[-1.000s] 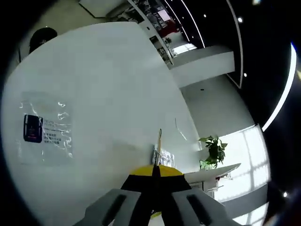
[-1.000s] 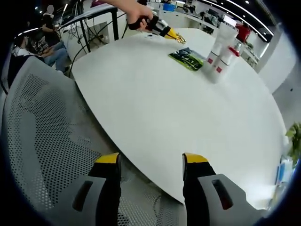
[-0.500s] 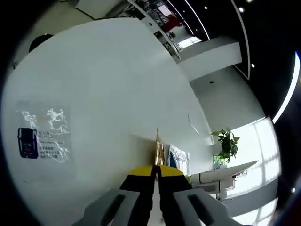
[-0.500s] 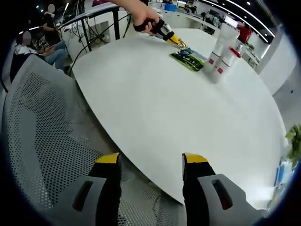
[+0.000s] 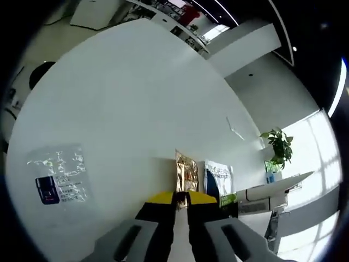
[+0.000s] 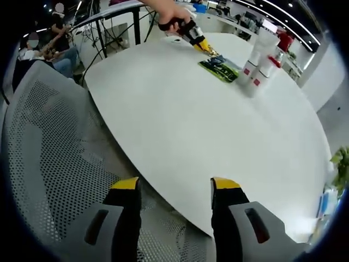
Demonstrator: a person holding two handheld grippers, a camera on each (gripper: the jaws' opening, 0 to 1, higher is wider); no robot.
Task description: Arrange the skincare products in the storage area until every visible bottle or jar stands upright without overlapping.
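The left tongs (image 5: 181, 200) are clamped on a gold sachet (image 5: 186, 173) above the white worktop (image 5: 125, 109). The right tongs (image 6: 174, 188) stand apart; white tubes (image 6: 255, 60) stand at 1 o'clock.

Right gripper (image 6: 175, 188) with jaws apart over a mesh chair (image 6: 49, 158); across the white table (image 6: 207, 125), white bottles (image 6: 259, 65) stand upright.

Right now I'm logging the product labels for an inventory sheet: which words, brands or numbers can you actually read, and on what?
None can be read with confidence.
Clear sachet on the table: a dark label and lines of print, too small to read.
White and blue packet: a line of dark lettering, blurred.
Gold sachet held in the left gripper: no text visible.
White bottles with red bands: no legible print.
Green packet: pale markings, unreadable.
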